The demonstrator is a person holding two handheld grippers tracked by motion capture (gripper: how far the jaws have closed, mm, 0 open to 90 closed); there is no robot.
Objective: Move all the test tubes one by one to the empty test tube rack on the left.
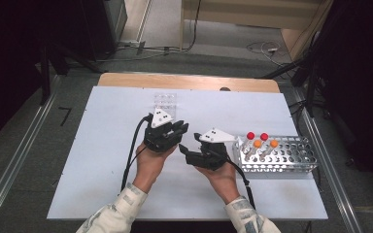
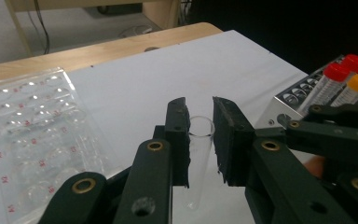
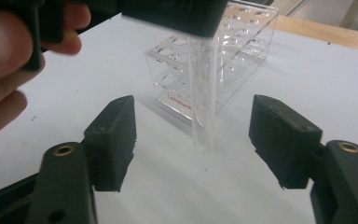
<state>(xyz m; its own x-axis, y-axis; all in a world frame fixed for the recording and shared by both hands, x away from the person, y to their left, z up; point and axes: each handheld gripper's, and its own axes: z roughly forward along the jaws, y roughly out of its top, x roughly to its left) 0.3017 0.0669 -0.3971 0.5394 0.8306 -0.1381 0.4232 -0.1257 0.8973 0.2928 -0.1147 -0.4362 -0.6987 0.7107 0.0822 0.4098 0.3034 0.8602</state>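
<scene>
Left gripper [image 2: 200,135]: clamped on a clear, open-topped glass tube [image 2: 196,154], held upright above the middle of the white table [image 1: 102,160].
Right gripper [image 3: 193,140]: jaws apart, one on each side of the tube's lower end, touching nothing.
Slip risk: the tube is smooth and caught near its rim, so a loose squeeze could let it drop onto the table.
Tilt risk: a sideways knock from the right gripper could swing the tube.
Clear rack [image 3: 214,60]: just beyond the tube; a careless move could knock it.
Metal rack [image 1: 277,155]: at the right, with capped tubes [image 1: 261,141], close to the right hand [image 1: 222,175].
</scene>
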